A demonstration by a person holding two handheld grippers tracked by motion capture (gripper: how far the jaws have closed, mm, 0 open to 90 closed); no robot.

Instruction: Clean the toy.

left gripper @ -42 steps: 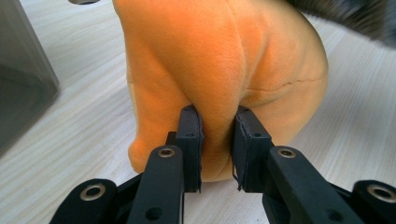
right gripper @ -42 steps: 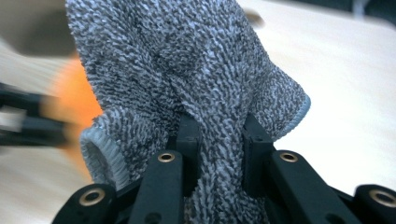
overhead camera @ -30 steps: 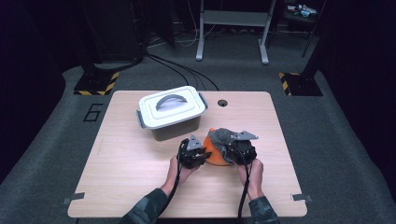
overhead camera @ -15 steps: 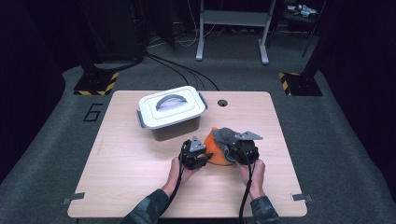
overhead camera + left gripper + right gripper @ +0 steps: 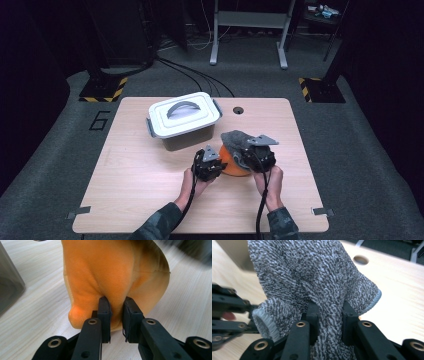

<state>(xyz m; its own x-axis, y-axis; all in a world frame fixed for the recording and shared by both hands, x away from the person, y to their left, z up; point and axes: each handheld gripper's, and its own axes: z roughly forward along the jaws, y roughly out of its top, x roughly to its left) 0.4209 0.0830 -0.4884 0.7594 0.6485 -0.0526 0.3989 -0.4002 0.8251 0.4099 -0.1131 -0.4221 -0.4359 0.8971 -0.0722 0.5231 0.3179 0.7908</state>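
Two tools: left tool (image 5: 116, 315) pinching orange cloth (image 5: 112, 272), right tool (image 5: 329, 322) gripping grey cloth (image 5: 312, 272).

Lab: dark floor, hazard-striped stands (image 5: 103, 89), lone table (image 5: 125, 185).

counter (image 5: 140, 175): light wood, round hole (image 5: 238, 110) at far edge | white lidded box (image 5: 184, 120): far-left, grey handle (image 5: 182, 107)

One lidded box (image 5: 184, 121) at centre frame, one orange cloth (image 5: 232, 163), one grey cloth (image 5: 239, 140), two tools, left tool (image 5: 209, 161) and right tool (image 5: 256, 151), on one tabletop (image 5: 130, 175).
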